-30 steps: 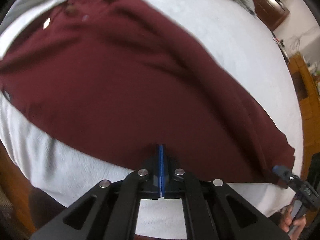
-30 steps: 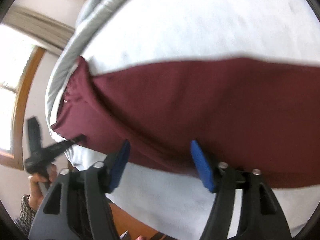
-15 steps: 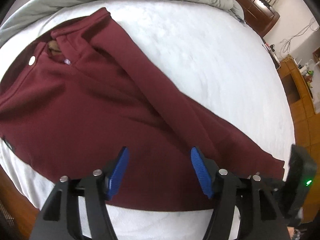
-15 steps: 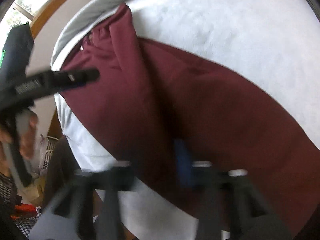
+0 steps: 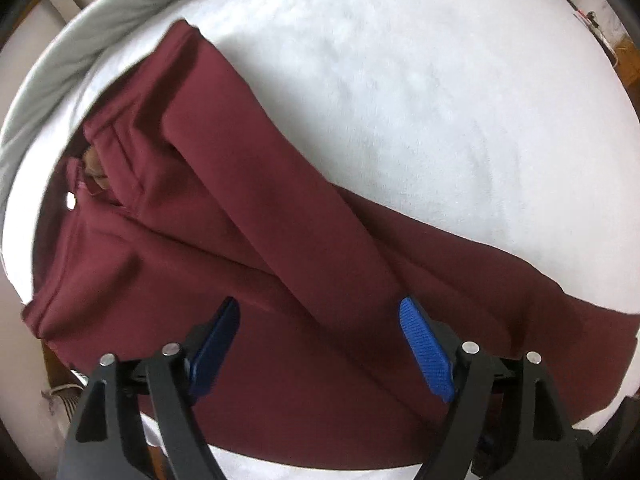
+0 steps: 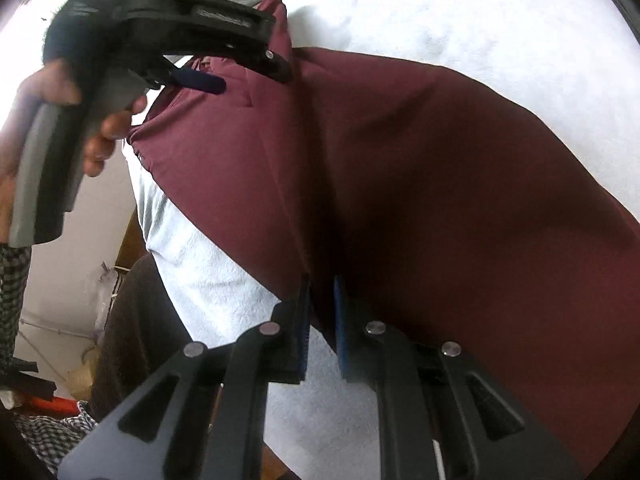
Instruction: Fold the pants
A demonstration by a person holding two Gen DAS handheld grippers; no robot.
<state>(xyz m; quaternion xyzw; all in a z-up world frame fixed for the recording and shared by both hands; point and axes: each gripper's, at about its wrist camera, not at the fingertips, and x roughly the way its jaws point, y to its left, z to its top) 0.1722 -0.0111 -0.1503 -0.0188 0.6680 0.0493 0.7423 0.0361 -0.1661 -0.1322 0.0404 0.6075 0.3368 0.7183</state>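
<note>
Dark red pants (image 5: 280,240) lie folded lengthwise on a white bed cover (image 5: 440,80), waistband at the far left with a metal button (image 5: 71,201). My left gripper (image 5: 320,344) is open and empty, hovering above the near edge of the pants. In the right wrist view the pants (image 6: 440,180) fill the frame. My right gripper (image 6: 321,320) is shut on the near edge of the pants fabric. The left gripper (image 6: 224,76) shows there, held in a hand above the waistband.
A grey duvet (image 5: 80,40) is bunched along the far left edge of the bed. The bed's near edge (image 6: 192,264) drops to a floor with clutter at the left. Wooden furniture (image 5: 624,56) stands at the far right.
My left gripper let go of the pants, opened and lifted away over them. My right gripper, open a second ago, closed on the near edge of the fabric.
</note>
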